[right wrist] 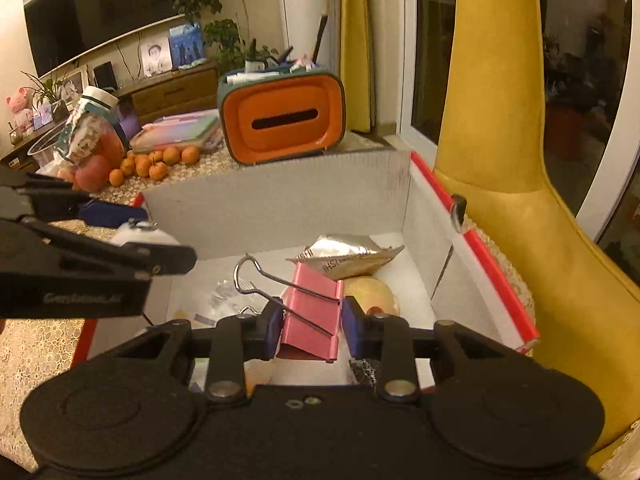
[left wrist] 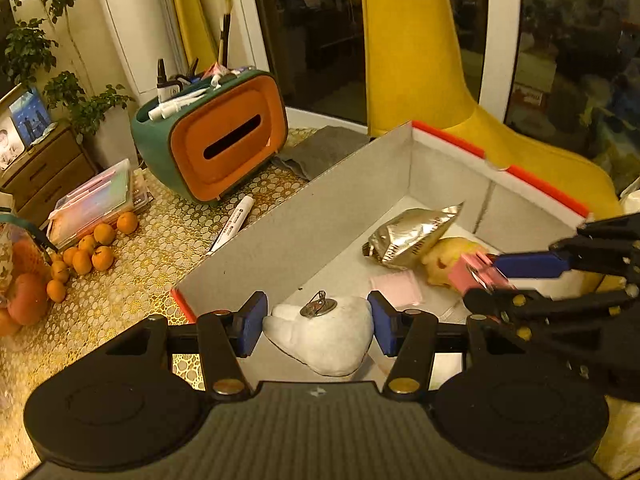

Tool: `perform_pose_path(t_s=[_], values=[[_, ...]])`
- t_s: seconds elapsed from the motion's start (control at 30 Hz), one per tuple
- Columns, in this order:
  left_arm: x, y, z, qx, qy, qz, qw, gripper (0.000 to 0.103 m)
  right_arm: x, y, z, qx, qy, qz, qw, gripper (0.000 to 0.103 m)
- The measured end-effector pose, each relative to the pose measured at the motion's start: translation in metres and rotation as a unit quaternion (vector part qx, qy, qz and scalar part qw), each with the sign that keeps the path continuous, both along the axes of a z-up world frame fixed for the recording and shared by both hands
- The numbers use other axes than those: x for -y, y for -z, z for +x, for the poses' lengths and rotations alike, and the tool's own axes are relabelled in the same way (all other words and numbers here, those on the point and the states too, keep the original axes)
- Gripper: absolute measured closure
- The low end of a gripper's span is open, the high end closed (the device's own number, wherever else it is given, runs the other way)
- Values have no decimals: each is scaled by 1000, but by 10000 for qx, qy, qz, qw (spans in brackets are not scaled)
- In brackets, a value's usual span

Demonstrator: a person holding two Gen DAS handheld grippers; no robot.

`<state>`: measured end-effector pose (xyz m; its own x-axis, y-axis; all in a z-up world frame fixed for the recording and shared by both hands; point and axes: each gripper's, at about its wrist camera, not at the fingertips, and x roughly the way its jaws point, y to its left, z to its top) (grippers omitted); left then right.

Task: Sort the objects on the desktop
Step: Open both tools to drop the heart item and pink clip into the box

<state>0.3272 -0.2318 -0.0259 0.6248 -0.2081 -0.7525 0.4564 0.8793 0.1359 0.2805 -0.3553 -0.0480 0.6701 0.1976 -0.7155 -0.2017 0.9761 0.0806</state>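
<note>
Over a grey cardboard box with red edging, the left gripper clenches a white plush toy with a metal clasp. At right, the right gripper grasps a pink metal binder clip (wire handles up) near a crumpled silver foil packet.

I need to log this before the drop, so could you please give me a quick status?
Left tool shut on white plush toy. Right tool shut on pink binder clip. Both over the box. Nothing in the way.
</note>
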Motion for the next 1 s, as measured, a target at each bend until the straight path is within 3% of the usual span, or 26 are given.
perform_pose_path(t_s=[0.3, 0.67, 1.0], values=[[12, 21, 28, -242, -78, 119, 9996, 49, -8, 14, 11, -209, -182, -332, 9991, 72], [25, 50, 37, -666, 26, 269, 9974, 48, -5, 22, 17, -355, -229, -470, 9980, 72], [21, 53, 40, -913, -93, 174, 9956, 45, -5, 23, 16, -388, -249, -490, 9977, 69]])
